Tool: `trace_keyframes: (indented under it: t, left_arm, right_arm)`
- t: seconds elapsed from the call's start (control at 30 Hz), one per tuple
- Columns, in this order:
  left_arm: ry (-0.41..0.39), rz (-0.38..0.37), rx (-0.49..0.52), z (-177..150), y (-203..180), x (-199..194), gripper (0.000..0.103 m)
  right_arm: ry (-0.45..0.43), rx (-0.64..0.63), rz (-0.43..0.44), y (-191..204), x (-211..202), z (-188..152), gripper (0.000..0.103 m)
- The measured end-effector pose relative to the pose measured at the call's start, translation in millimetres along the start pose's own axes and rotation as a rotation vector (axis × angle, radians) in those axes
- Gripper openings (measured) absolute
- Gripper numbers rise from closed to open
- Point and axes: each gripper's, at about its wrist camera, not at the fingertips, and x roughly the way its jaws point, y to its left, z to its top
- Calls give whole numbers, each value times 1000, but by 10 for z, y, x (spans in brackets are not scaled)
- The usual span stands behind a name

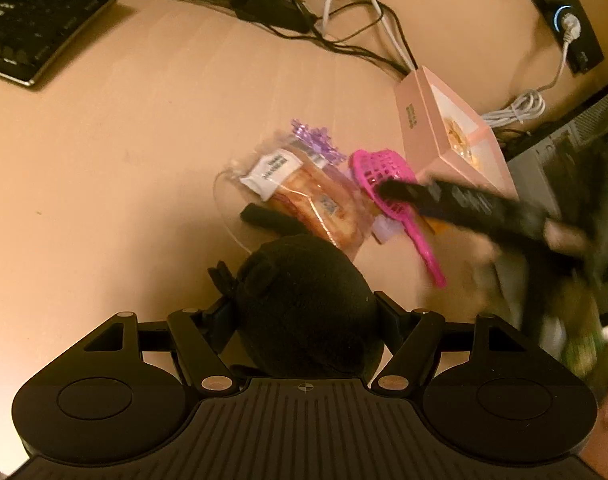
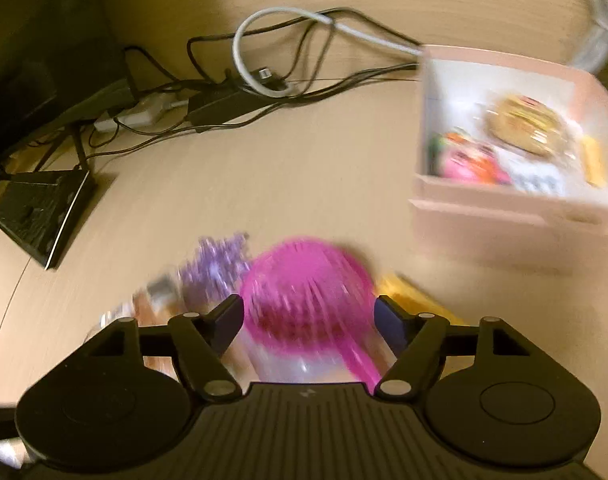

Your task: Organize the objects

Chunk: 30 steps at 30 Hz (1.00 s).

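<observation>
Left gripper (image 1: 304, 316) pinches a black ball (image 1: 307, 308); right gripper (image 2: 307, 320), spread, apparently straddles the pink scoop (image 2: 304, 280). Next: close, lift to box (image 2: 503, 216).

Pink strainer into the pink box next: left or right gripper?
Right, probably. The right gripper has its jaws around the pink strainer, with the pink box close by. The left gripper is occupied by a black round thing.

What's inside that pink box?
The pink box holds a round wrapped snack, a pink packet and something yellow. Blur and the near wall hide the rest.
</observation>
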Motion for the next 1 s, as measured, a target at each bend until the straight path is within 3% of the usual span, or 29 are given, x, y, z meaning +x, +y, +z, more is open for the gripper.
trace_keyframes:
  t: [0.13, 0.27, 0.53, 0.7, 1.0]
  left_arm:
    - [-29, 12, -23, 66, -110, 88, 76]
    - [-79, 18, -34, 50, -191, 39, 76]
    - [-201, 134, -10, -24, -225, -315, 76]
    - [-208, 160, -44, -114, -129, -407, 76]
    - [-233, 222, 25, -256, -204, -513, 76]
  right_arm:
    - [-93, -32, -59, -214, -369, -238, 86]
    - [-126, -36, -141, -495, -558, -353, 87]
    - [-195, -17, -259, -842, -572, -273, 86]
    - [-252, -55, -197, -718, -630, -127, 86]
    - [-147, -216, -51, -185, -322, -358, 87]
